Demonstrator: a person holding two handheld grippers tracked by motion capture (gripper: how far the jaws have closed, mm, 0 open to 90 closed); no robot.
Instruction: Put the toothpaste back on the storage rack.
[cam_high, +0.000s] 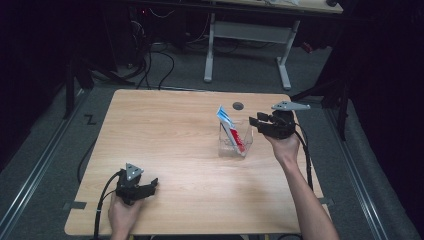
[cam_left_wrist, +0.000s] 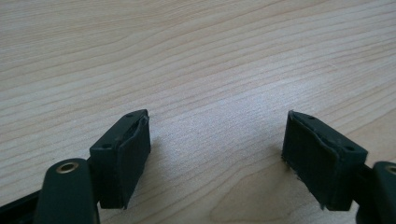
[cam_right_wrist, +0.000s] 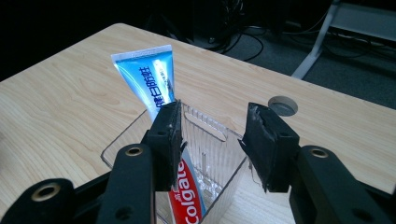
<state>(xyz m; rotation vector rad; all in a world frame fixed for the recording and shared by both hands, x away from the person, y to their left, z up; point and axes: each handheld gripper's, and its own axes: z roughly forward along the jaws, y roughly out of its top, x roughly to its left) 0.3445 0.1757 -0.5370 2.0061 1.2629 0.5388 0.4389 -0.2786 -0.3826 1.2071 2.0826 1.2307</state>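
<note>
Wooden table (cam_high: 165, 130), dark room. Toothpaste tube (cam_high: 229, 127) leans in clear bin (cam_high: 235, 142) nr right edge. Right gripper (cam_high: 257, 121) just beside bin, jaws apart, nothing held. Left gripper (cam_high: 154, 186) nr front-left corner, jaws wide.

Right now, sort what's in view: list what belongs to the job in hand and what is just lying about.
In the job:
- toothpaste tube, standing tilted in the clear plastic container
- right hand-held gripper, jaws open, nothing between them, just above the container's rim

Just about:
- left hand-held gripper, open over bare table
- round cable hole in the tabletop
- white desk frame and floor cables behind
</note>
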